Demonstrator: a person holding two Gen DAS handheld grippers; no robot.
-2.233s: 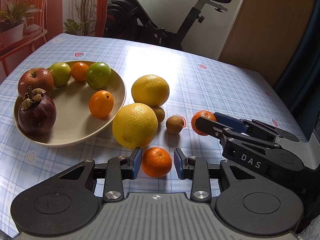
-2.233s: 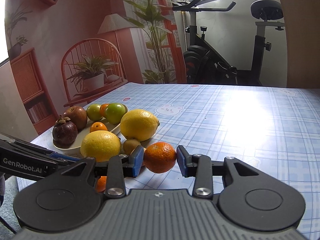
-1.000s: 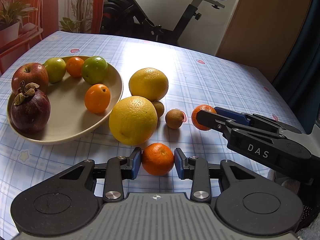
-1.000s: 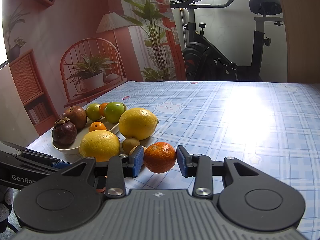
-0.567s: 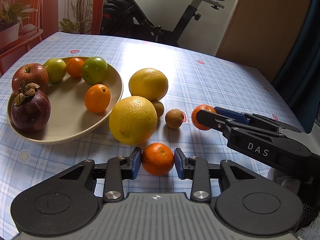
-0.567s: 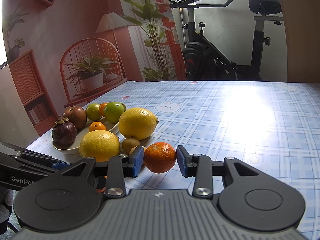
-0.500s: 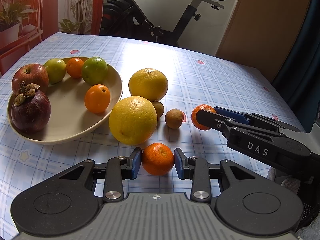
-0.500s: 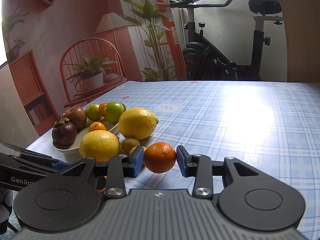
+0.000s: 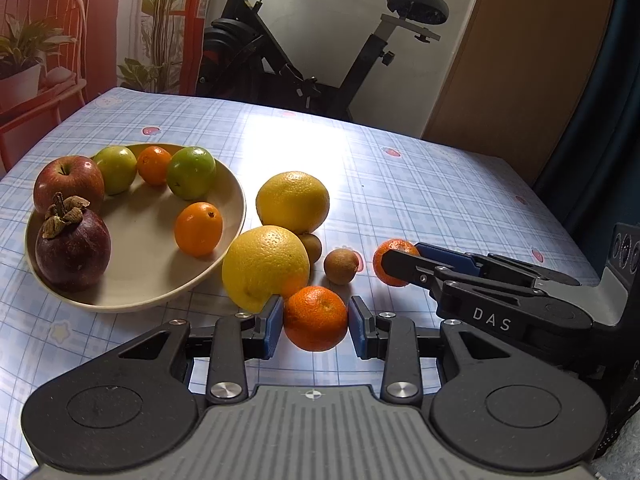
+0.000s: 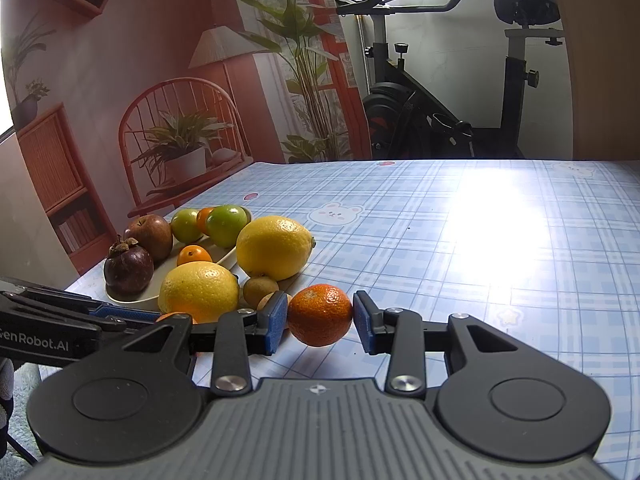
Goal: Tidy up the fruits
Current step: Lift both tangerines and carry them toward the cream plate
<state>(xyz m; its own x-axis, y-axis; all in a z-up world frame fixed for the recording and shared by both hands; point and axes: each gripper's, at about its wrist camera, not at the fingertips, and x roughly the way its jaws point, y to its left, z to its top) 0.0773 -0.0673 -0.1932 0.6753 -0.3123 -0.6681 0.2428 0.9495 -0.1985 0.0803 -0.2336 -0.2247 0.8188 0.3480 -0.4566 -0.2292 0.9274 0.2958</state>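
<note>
Over the last half second our left-wrist view has tipped: the bowl (image 9: 234, 216) and the loose fruit have slid down the picture, while the left tangerine (image 9: 316, 318) has kept its place between the jaws of the left gripper (image 9: 314, 322). It now overlaps the nearer yellow citrus (image 9: 266, 266). We read that as the pinch holding and the fruit travelling with the jaws, so the carry to the bowl may be starting. We cannot tell whether it has left the bench (image 9: 440, 200).

On the right nothing has changed. The right gripper (image 10: 320, 320) has its jaws pinching the right tangerine (image 10: 320, 314) low over the bench, just right of the brown fruits. So both grips look made, and neither tangerine is in the bowl yet.

Counted, the one bowl holds six pieces:
- one apple (image 9: 68, 184)
- one mangosteen (image 9: 72, 246)
- two green fruits (image 9: 116, 168) and (image 9: 191, 172)
- two small oranges (image 9: 154, 164) and (image 9: 198, 229)

Outside it are six more:
- two yellow citrus, the farther one (image 9: 293, 202) touching the nearer
- two small brown fruits (image 9: 311, 246) and (image 9: 341, 266)
- the two tangerines in the jaws

We judge the task about half done.
</note>
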